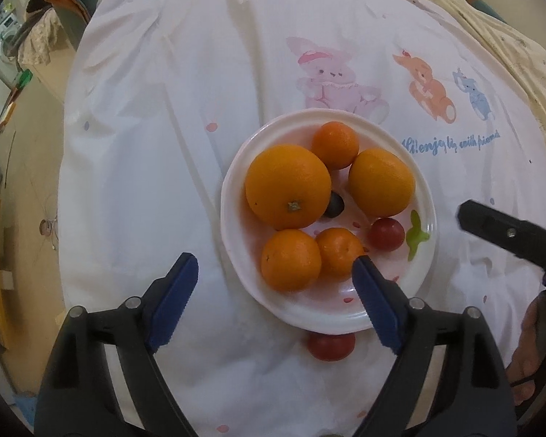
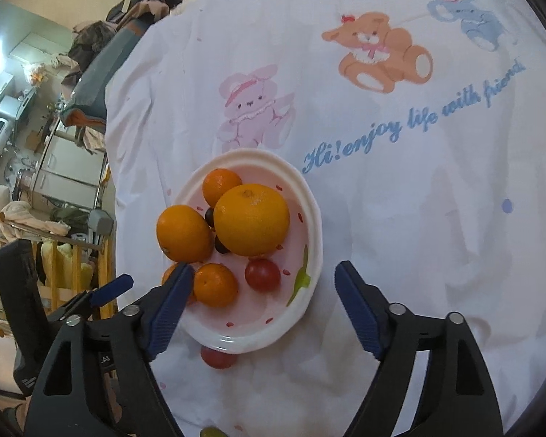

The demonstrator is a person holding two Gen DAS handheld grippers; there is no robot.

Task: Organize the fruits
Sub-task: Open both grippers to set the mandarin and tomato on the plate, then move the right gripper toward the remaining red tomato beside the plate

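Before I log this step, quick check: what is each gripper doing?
Left gripper: open, holding nothing, above the plate.
Right gripper: open, holding nothing.

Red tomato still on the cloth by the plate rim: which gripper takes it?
Left, probably. The left gripper is open with the red tomato nearly centred below its fingers; the right gripper, also open, sees it off to its left, beside the plate.
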